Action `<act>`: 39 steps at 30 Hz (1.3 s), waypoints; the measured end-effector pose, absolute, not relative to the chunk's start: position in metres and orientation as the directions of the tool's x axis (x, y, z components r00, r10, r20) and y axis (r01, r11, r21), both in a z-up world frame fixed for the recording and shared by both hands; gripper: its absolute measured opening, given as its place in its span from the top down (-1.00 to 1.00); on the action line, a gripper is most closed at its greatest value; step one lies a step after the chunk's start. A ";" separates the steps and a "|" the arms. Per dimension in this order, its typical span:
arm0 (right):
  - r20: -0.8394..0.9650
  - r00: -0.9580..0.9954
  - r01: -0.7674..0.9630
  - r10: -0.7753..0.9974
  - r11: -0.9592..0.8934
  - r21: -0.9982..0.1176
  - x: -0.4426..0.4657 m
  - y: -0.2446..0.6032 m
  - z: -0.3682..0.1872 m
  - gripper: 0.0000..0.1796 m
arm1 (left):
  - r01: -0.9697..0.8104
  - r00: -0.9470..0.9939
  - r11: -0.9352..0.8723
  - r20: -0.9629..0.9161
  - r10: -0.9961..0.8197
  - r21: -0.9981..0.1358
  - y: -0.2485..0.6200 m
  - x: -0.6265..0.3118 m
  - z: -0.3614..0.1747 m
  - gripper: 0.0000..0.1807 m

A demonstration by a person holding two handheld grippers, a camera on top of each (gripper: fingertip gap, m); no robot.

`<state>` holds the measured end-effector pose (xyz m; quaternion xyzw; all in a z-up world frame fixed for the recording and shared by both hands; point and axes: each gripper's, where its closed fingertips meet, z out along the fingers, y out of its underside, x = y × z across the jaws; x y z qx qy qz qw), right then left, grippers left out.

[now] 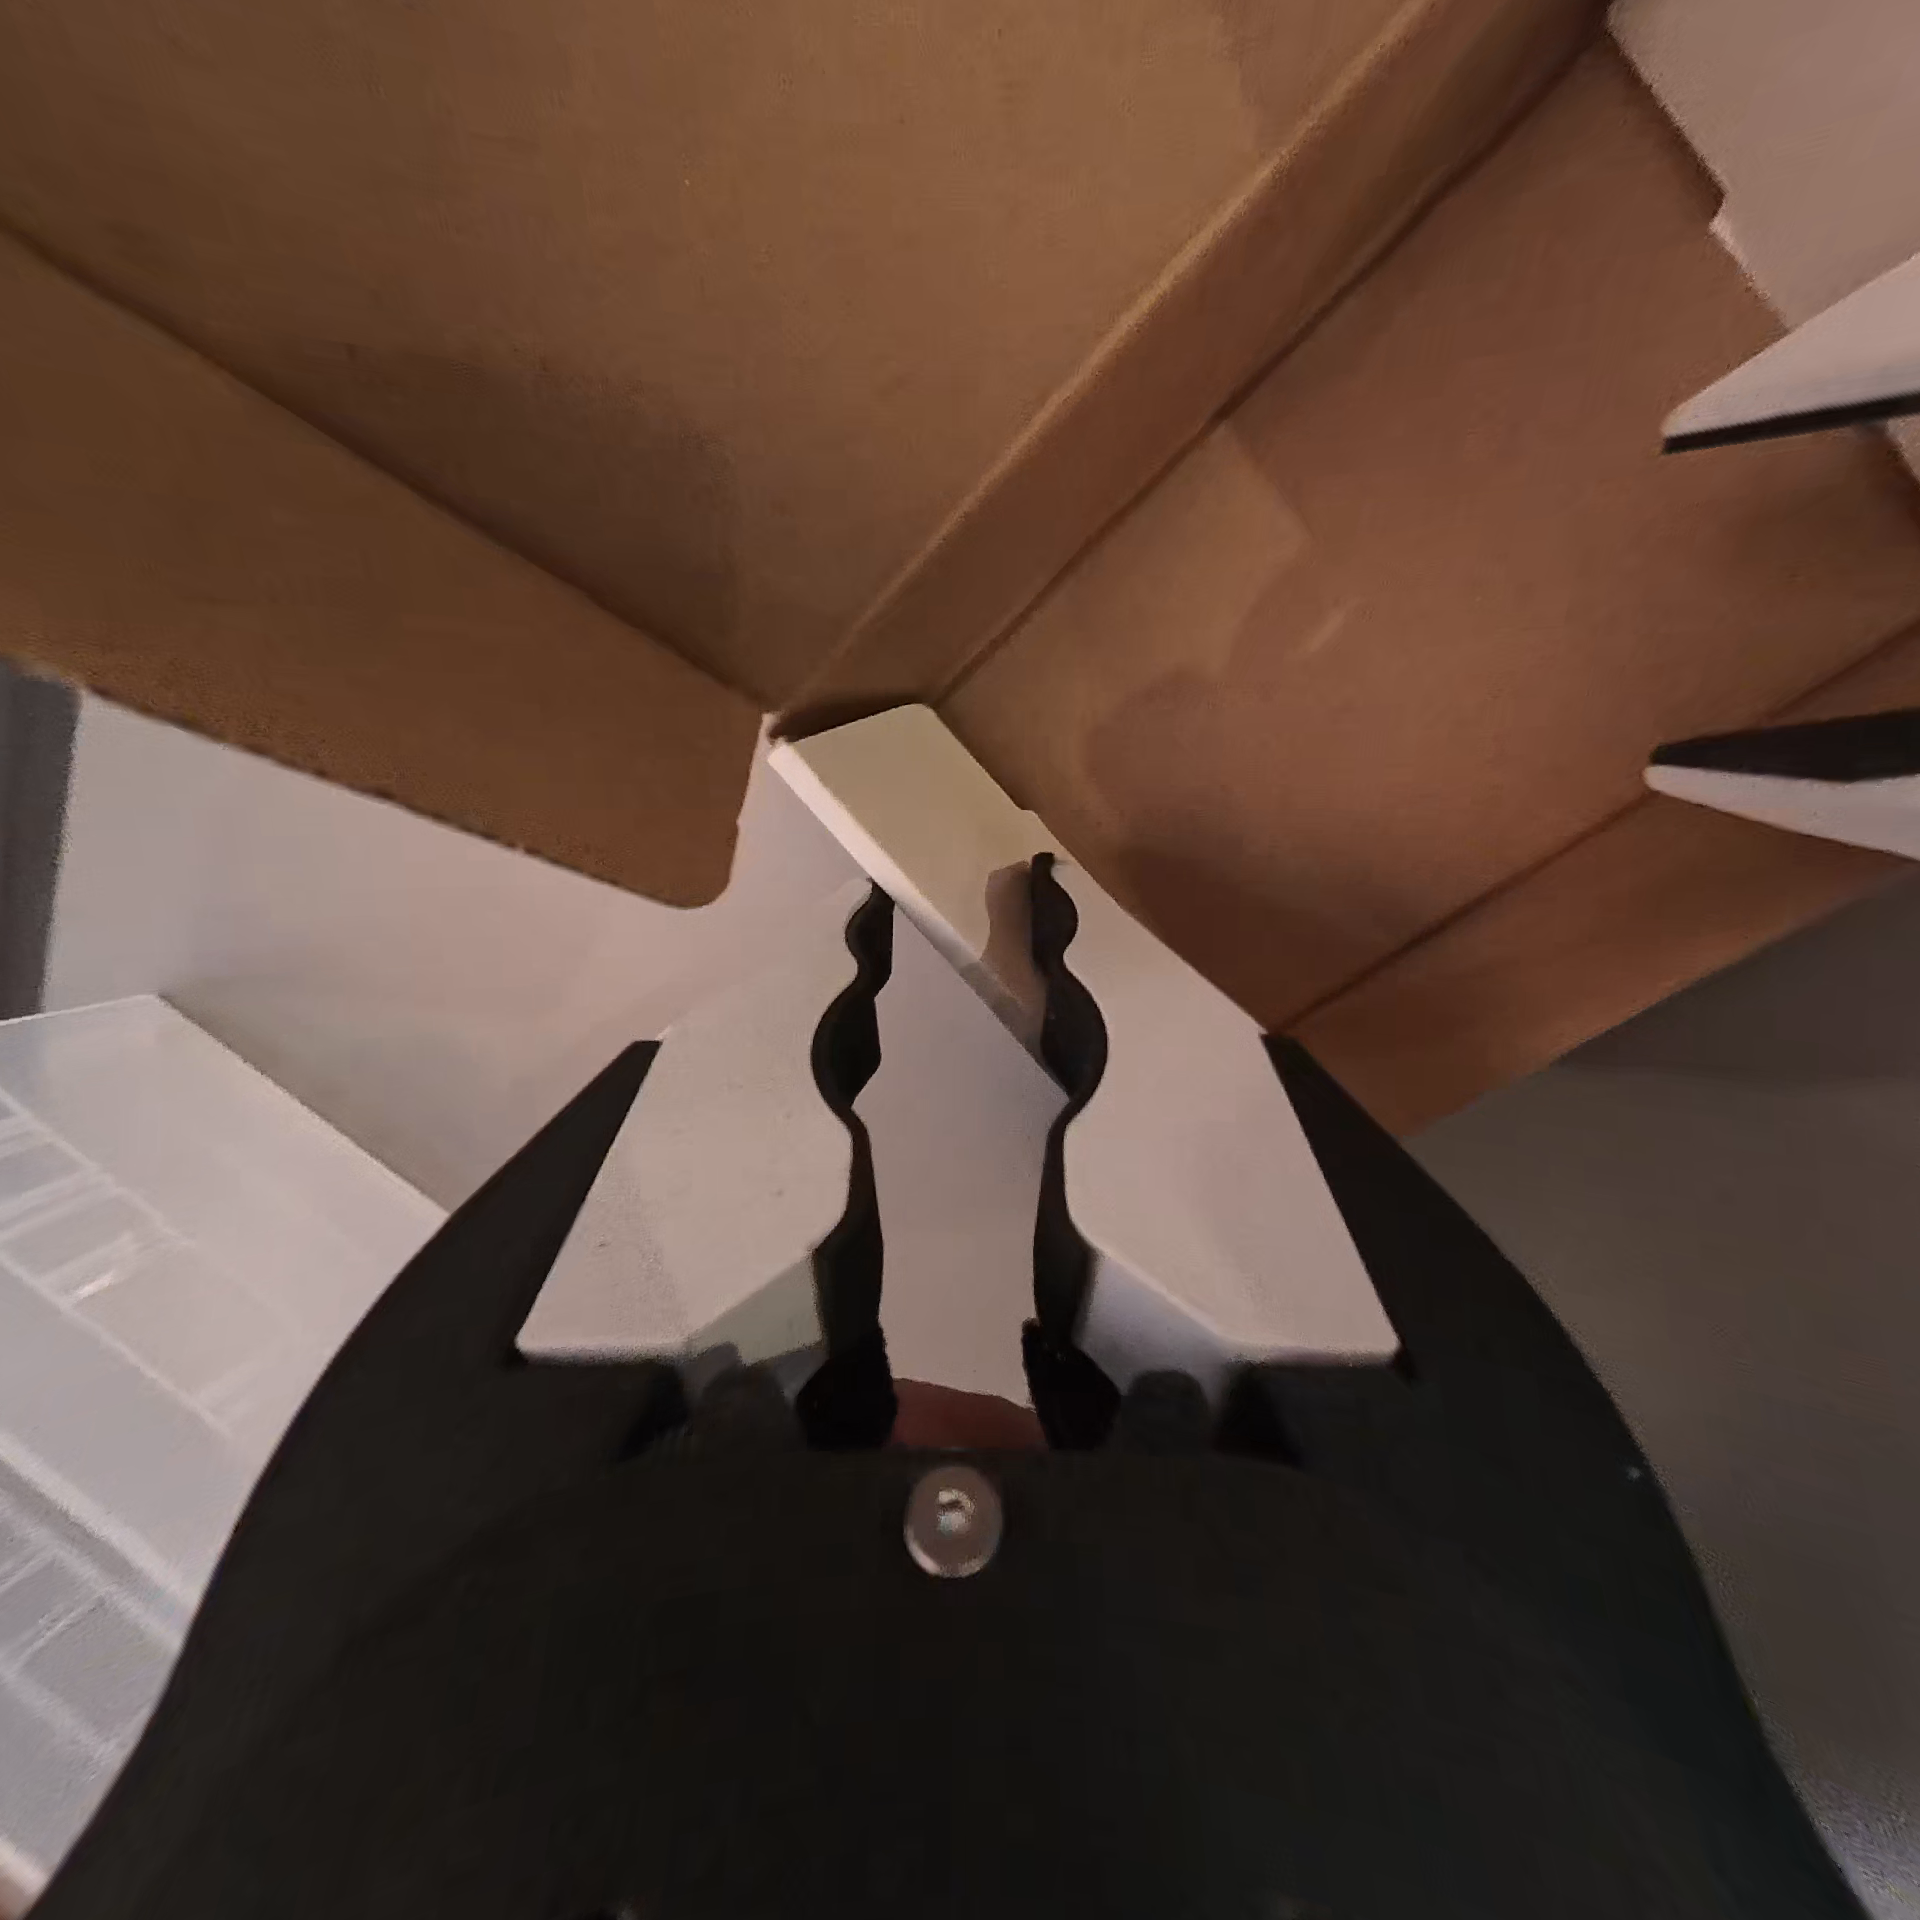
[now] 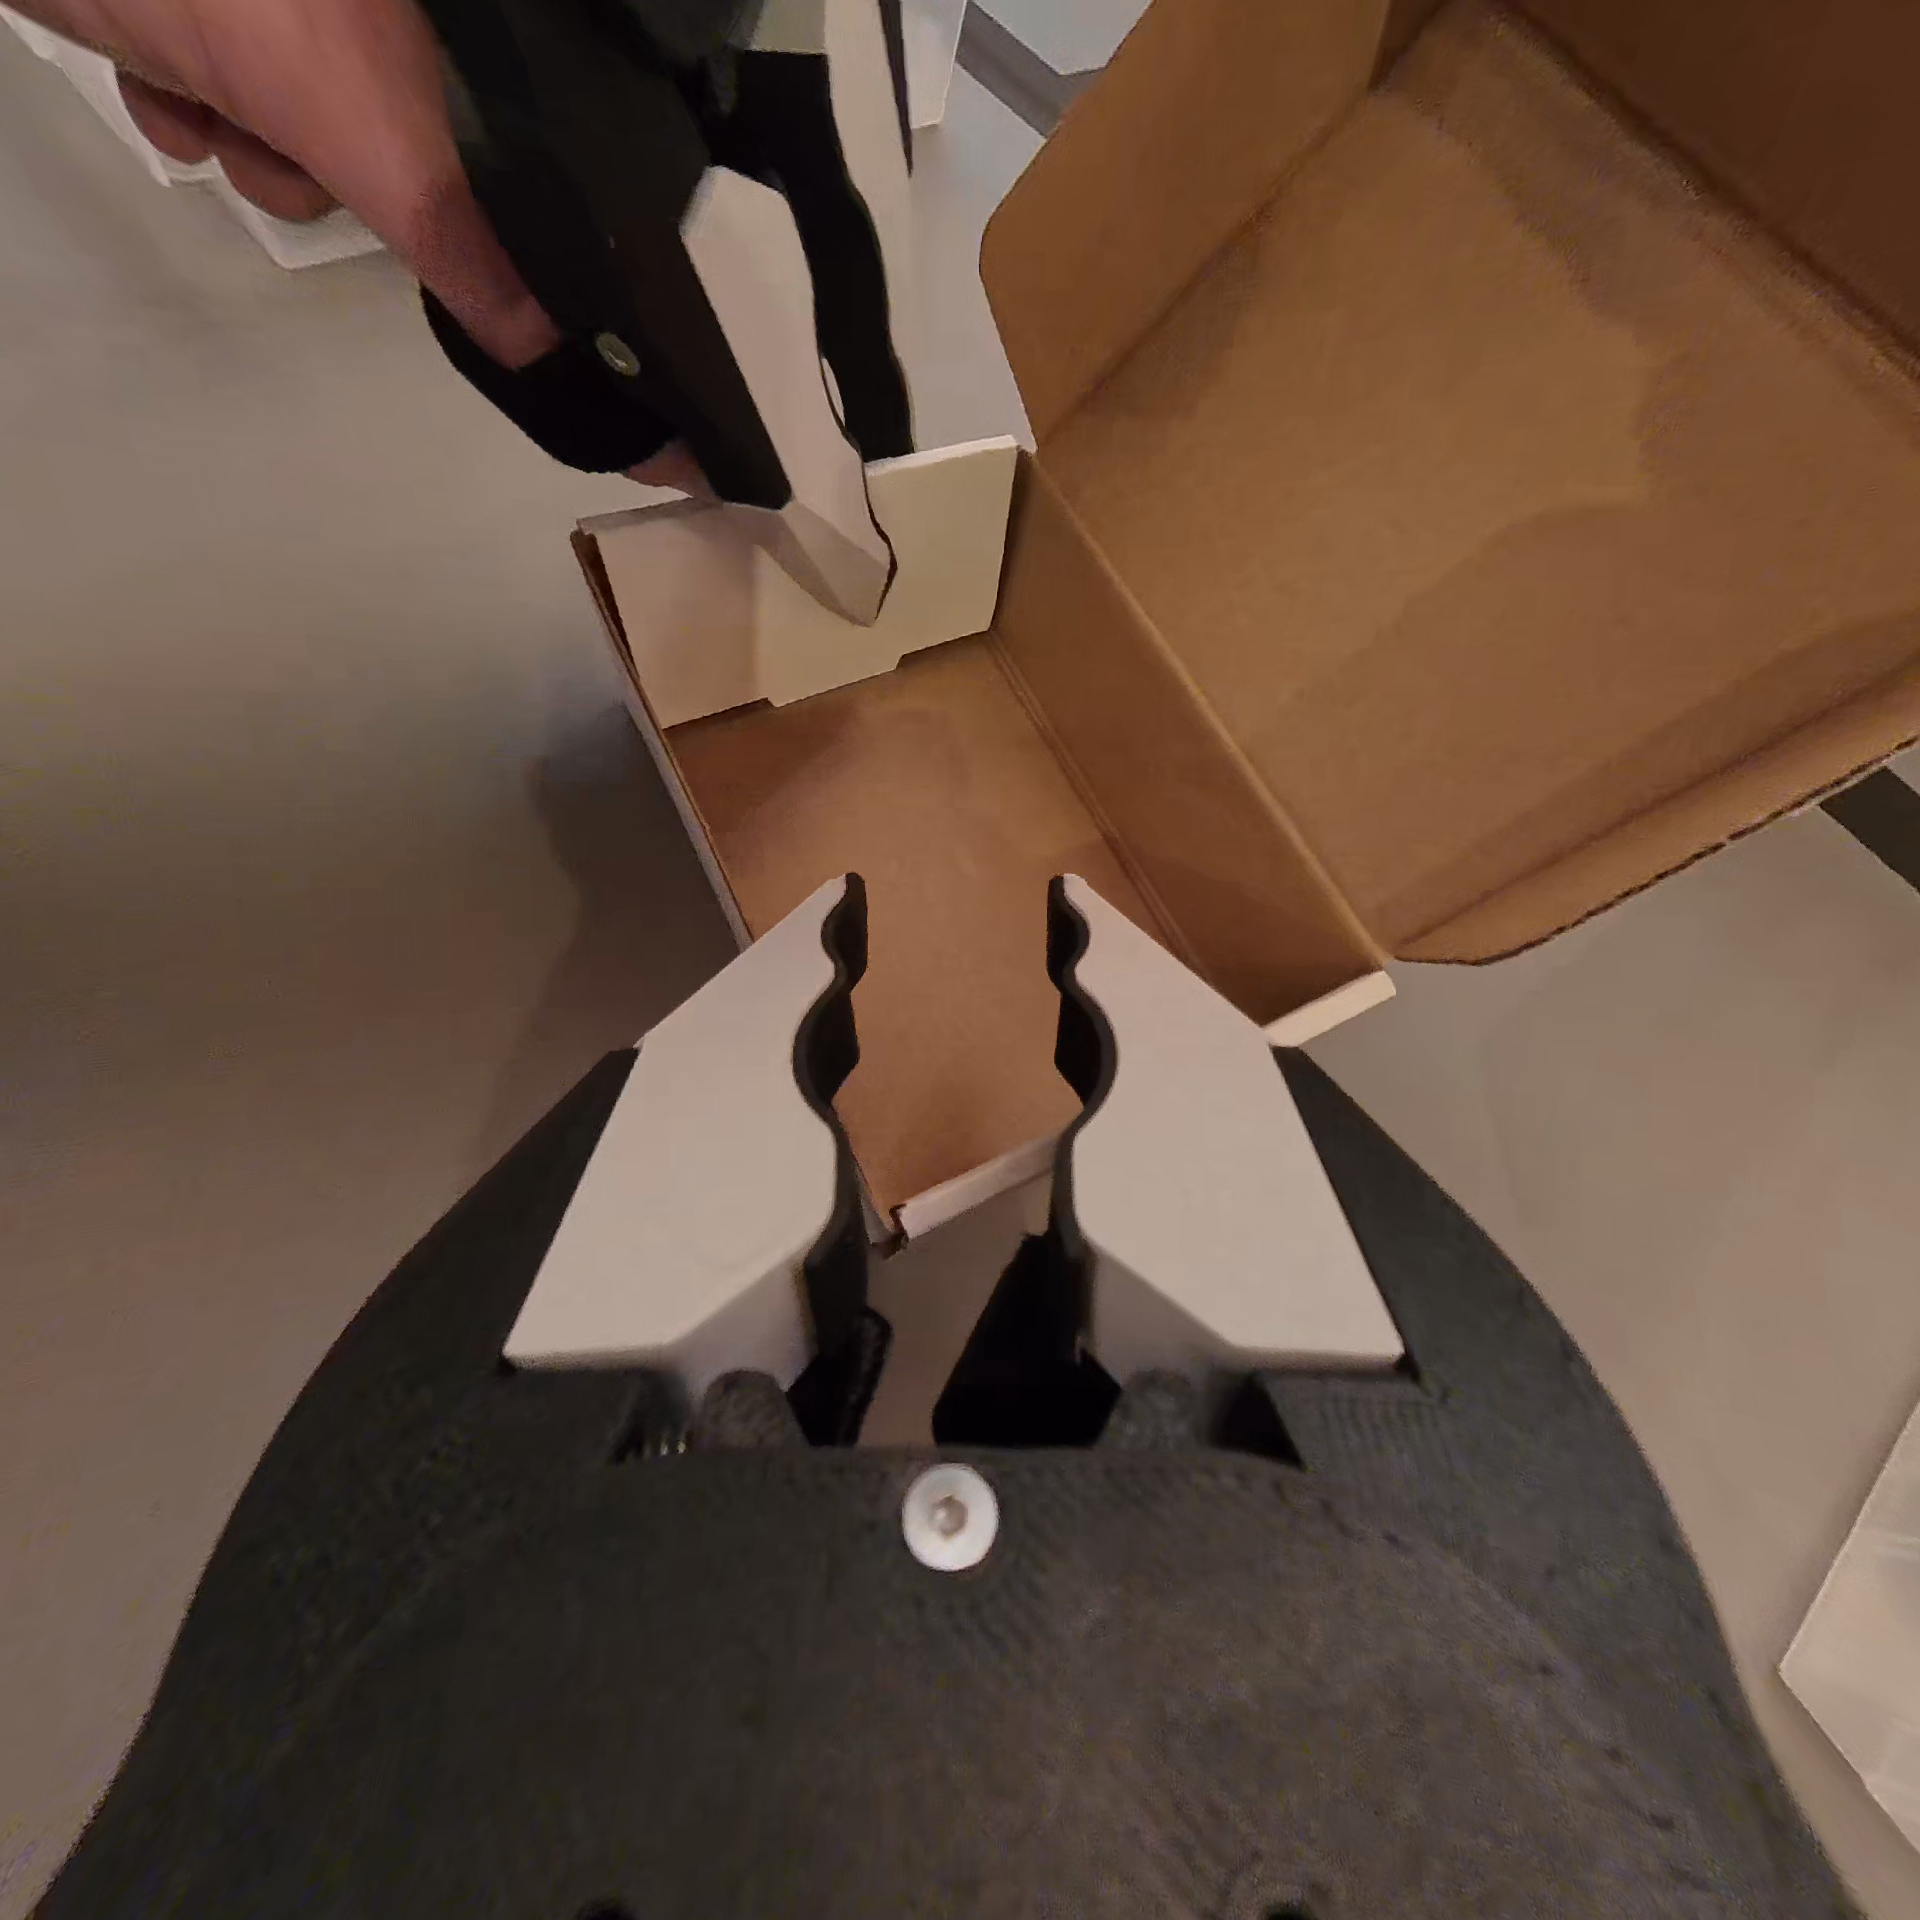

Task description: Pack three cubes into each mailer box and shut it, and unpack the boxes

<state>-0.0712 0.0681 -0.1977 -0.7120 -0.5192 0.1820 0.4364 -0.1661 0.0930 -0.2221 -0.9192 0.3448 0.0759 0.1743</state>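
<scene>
A mailer box (image 2: 1143, 790), white outside and brown inside, lies open and empty on the table. Its lid (image 2: 1455, 468) leans back to the right. No cubes are in view. My left gripper (image 1: 961, 878) stands at the box's far end wall (image 2: 935, 540) with one finger on each side, closed on it; it also shows in the right wrist view (image 2: 873, 561). My right gripper (image 2: 954, 883) hovers over the near end of the box, open and empty. Its fingertips show in the left wrist view (image 1: 1787, 582), with the lid (image 1: 623, 260) above.
A person's hand (image 2: 312, 135) holds the left gripper. A clear plastic bin (image 1: 156, 1247) sits at the left. White cardboard pieces (image 2: 301, 239) lie at the far left. A white sheet (image 2: 1860, 1662) lies at the near right.
</scene>
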 end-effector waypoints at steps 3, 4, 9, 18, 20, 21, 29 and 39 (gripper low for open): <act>0.190 0.393 0.582 0.900 -0.084 -0.809 -0.073 0.068 -0.198 0.64 | -0.676 0.734 -0.697 -0.296 -0.611 -0.238 0.096 -0.167 -0.222 0.72; 0.188 0.394 0.582 0.900 -0.086 -0.809 -0.073 0.068 -0.197 0.66 | -0.682 0.729 -0.692 -0.299 -0.616 -0.237 0.097 -0.167 -0.222 0.71; 0.190 0.393 0.587 0.900 -0.087 -0.805 -0.073 0.072 -0.198 0.67 | -0.707 0.701 -0.692 -0.281 -0.656 -0.149 0.091 -0.161 -0.229 0.23; 0.175 0.365 0.588 0.914 -0.081 -0.805 -0.079 0.065 -0.197 0.78 | -0.653 0.718 -0.751 -0.393 -0.574 -0.096 0.112 -0.175 -0.233 0.69; 0.169 0.360 0.590 0.918 -0.083 -0.803 -0.081 0.064 -0.198 0.79 | -0.657 0.705 -0.750 -0.417 -0.574 -0.077 0.115 -0.177 -0.233 0.71; 0.163 0.357 0.591 0.920 -0.087 -0.802 -0.081 0.063 -0.198 0.80 | -0.654 0.701 -0.753 -0.431 -0.568 -0.071 0.116 -0.179 -0.233 0.72; 0.120 0.348 0.578 0.930 -0.112 -0.809 -0.085 0.063 -0.197 0.84 | -0.651 0.687 -0.756 -0.474 -0.551 -0.064 0.123 -0.184 -0.234 0.73; -0.078 0.352 0.303 0.933 -0.192 -0.933 -0.029 0.067 -0.128 0.59 | -0.673 0.721 -0.715 -0.384 -0.577 -0.191 0.101 -0.183 -0.235 0.80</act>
